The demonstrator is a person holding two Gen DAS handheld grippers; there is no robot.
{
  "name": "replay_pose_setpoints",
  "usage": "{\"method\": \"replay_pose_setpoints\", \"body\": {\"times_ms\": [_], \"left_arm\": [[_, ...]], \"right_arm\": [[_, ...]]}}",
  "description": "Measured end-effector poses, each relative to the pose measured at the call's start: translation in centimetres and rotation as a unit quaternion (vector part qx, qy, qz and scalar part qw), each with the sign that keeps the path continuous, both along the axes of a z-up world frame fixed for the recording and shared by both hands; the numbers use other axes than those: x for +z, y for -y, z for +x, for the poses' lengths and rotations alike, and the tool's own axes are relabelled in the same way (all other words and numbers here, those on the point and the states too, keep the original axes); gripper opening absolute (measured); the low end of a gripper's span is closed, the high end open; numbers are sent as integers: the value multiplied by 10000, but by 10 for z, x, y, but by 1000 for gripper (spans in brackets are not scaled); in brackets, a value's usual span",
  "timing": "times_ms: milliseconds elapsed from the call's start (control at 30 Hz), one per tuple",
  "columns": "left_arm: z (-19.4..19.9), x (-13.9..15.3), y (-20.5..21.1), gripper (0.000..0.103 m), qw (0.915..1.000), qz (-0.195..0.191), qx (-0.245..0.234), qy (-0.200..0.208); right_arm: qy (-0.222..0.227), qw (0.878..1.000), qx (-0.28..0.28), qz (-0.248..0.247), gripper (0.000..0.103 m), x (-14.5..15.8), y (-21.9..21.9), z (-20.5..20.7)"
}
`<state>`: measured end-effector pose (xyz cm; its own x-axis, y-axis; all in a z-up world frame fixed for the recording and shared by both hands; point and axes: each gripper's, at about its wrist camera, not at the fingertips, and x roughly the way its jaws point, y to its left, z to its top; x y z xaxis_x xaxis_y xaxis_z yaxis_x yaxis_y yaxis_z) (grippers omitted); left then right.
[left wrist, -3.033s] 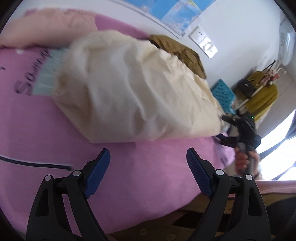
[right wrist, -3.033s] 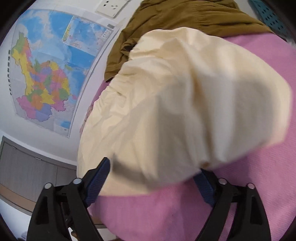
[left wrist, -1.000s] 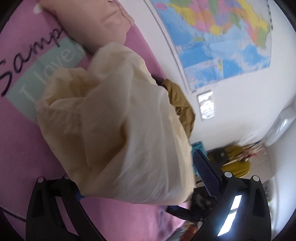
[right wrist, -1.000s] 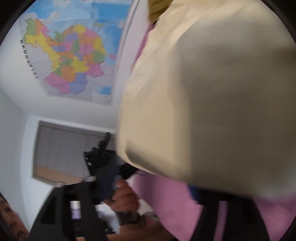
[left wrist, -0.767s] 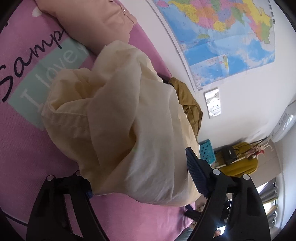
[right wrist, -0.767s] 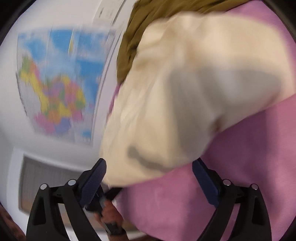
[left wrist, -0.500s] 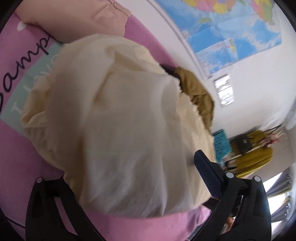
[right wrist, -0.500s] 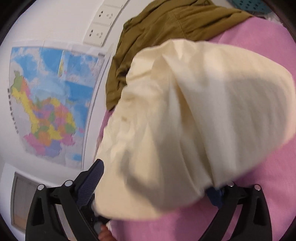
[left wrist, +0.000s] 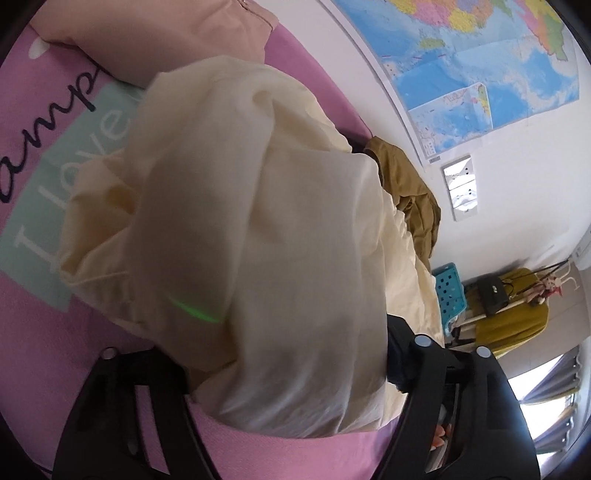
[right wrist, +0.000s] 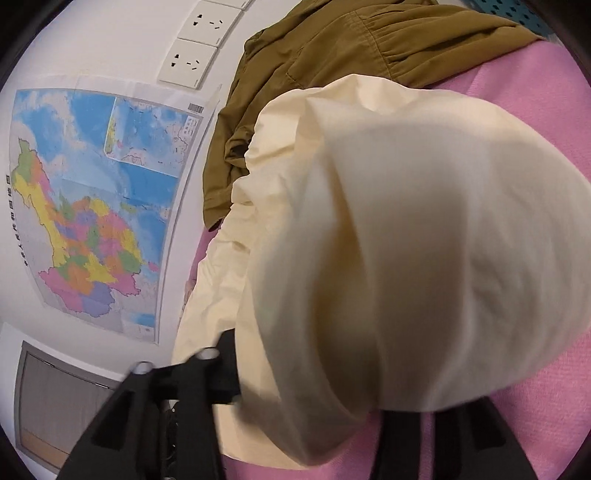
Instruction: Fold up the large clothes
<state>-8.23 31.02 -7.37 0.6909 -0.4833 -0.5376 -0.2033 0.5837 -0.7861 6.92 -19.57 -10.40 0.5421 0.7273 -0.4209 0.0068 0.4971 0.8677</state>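
Bunching over both grippers, the cream garment (left wrist: 295,240) lies on the pink bed (left wrist: 44,332). Left gripper (left wrist: 288,373) and right gripper (right wrist: 332,391) each pinch its cloth. An olive garment (right wrist: 332,48) lies at the wall edge.

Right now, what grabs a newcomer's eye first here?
The big bunched cream cotton garment fills both views, heaped on the pink bedspread and draped over both grippers' fingers. Behind it lies a crumpled olive-brown garment, and a colourful wall map hangs beyond the bed.

Pink bed cover (left wrist: 26,332): cream garment (left wrist: 280,236), olive garment (right wrist: 332,74), probably pink pillow (left wrist: 155,33).
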Motion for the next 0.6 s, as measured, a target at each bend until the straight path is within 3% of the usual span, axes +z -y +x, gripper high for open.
{"method": "replay_pose_setpoints", "body": {"times_ms": [67,133,167,200,267,333,400,600], "left_arm": [[5,3,4,89,10000,-27,-30,26],[12,6,12,96,9998,150,-106,9],[14,7,15,96,9996,268,-122,-3],[16,8,18,93,9990,404,-167,-5],[18,13,21,77,9975,656,-252,20],[18,17,19,53,9980,548,-303,79],[16,26,18,42,9977,568,-335,171],[12,63,15,34,9954,647,-422,560]], "right_arm": [[-15,10000,-5,51,70,2,-3,3],[-4,10000,10,-64,69,4,-9,7],[49,9998,50,-163,49,3,-12,9],[52,9997,126,-194,42,0,-14,11],[135,9995,261,-127,26,0,-15,12],[415,9982,359,-255,20,11,-17,9],[844,9938,486,-538,18,34,-24,2],[1744,9790,777,-710,15,97,-36,-9]]}}
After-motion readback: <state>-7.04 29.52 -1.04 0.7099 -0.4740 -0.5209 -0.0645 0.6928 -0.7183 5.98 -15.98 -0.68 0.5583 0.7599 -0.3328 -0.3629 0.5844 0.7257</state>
